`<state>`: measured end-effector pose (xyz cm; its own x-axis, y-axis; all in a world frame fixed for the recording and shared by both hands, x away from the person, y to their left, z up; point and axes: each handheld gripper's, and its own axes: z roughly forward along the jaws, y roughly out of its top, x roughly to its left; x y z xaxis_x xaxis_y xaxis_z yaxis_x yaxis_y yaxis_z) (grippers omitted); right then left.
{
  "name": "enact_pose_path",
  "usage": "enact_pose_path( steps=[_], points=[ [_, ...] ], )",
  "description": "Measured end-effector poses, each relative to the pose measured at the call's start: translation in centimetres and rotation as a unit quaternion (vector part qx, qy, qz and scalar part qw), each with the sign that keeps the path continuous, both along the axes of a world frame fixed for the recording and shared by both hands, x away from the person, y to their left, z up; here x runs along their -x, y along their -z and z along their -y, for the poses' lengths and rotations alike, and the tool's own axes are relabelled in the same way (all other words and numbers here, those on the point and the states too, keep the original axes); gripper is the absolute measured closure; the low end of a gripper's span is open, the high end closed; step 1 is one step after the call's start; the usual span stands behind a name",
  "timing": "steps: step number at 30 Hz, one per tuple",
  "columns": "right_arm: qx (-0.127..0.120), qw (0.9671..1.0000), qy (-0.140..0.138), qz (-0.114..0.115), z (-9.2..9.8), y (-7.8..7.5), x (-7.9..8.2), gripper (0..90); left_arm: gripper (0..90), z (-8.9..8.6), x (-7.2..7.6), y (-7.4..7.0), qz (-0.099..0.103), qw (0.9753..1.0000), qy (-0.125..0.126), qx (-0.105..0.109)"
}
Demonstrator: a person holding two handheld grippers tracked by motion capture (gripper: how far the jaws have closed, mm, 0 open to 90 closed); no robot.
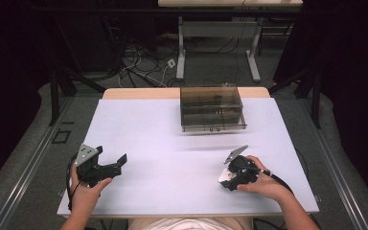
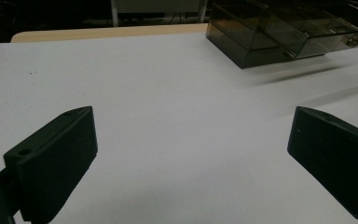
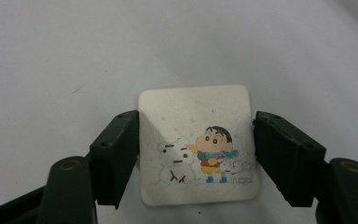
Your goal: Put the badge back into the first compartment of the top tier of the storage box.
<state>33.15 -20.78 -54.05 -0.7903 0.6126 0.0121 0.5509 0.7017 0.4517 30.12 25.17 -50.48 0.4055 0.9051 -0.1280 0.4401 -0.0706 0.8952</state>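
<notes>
A small square white tile (image 3: 193, 116) with rounded corners bears a cartoon of a child next to a snowman. It sits between the jaws of my right gripper (image 3: 196, 156), which press on its left and right edges just over the white table. From above, the tile (image 1: 225, 177) shows as a pale patch at the tip of the right gripper (image 1: 232, 178), near the table's front right. My left gripper (image 1: 114, 166) rests at the front left, open, with nothing between its fingers (image 2: 51, 161).
A smoky see-through plastic box (image 1: 212, 108) with compartments stands at the table's far middle, also seen as the box (image 2: 279, 32) ahead of the left gripper. A white sheet (image 1: 172, 143) covers the table. Cables and table legs lie on the floor beyond.
</notes>
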Motion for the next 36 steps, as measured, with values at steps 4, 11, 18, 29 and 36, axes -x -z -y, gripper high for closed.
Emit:
enact_pose_path(
  steps=[4,11,18,29,36],
  points=[
    [0.002,1.0000,0.008,-0.001,-0.04,-0.03,0.03,32.2,1.5,-0.05,-0.01,0.00,0.000,1.0000,0.001,-0.002],
    [-0.003,0.9998,0.020,-0.001,-0.15,-0.08,0.14,32.7,1.5,-0.04,0.01,0.01,0.000,1.0000,-0.001,0.002],
    [0.000,0.9991,0.042,0.002,-0.13,-0.23,0.26,32.7,1.5,-0.03,-0.02,0.02,0.000,1.0000,0.000,0.002],
    [-0.029,0.9954,0.091,0.011,0.24,-0.48,-0.12,32.7,1.5,-0.05,-0.01,0.02,-0.001,1.0000,0.000,0.002],
    [-0.033,0.9918,0.124,0.007,0.30,-0.71,-0.26,32.7,1.5,-0.11,-0.01,0.00,0.001,1.0000,0.000,-0.001]
  ],
)
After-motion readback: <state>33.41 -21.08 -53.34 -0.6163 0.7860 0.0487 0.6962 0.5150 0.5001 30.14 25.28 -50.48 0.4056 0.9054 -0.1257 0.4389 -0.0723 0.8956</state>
